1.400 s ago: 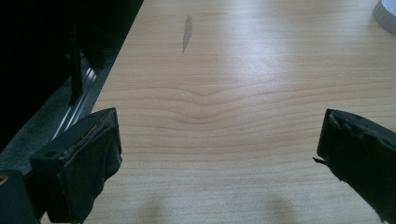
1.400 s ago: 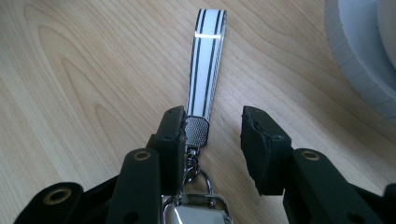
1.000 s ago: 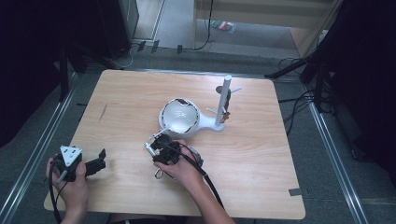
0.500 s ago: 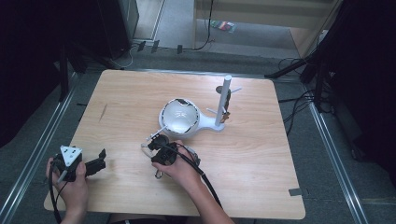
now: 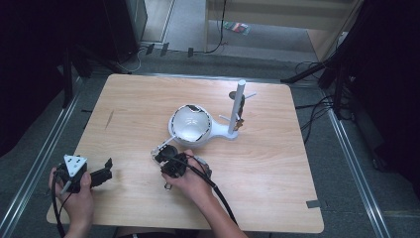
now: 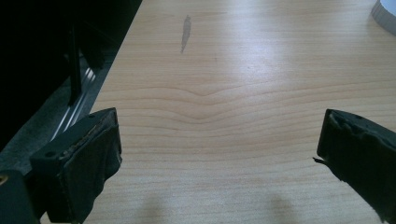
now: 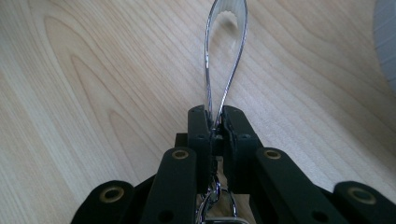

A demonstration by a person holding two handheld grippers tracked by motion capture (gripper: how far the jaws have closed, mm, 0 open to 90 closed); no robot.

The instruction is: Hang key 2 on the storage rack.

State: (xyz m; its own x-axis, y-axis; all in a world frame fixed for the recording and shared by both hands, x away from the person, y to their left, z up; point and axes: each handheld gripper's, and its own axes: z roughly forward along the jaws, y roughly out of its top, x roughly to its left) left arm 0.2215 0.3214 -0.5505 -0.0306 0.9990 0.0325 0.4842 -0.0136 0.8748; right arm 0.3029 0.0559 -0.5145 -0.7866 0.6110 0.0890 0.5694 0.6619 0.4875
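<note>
Closing is the main change since the earlier frames: the jaws of the right gripper [image 5: 166, 157] have just been closing, and now a thin metal loop [image 5: 159, 148] sits between them. Both hands kept their places.

From the high view, the right gripper lies low on the table [image 5: 277, 198], just in front of the person's right hand [image 5: 190, 176]. A white stand [image 5: 193, 126] with a dome and a post is a little beyond its tips. The left gripper [image 5: 101, 173] rests near the table's edge, well apart from the stand.

Along the left gripper's own view, its two pads [image 6: 88, 158] stand wide, with nothing between them, only bare wood [image 6: 224, 93] ahead.

Along the right gripper's view, the jaws are pressed together on the lower end of the loop [image 7: 224, 51], which rises straight ahead of the tips. Behind the jaws hang small rings [image 7: 215, 198], so I think it is a key ring or a clasp. It looks light, stiff and quite smooth, so I judge it may slip or twist in the pads. The narrow neck, where the two sides meet, seems the best place to hold, and there the gripper [image 7: 215, 122] has it.
</note>
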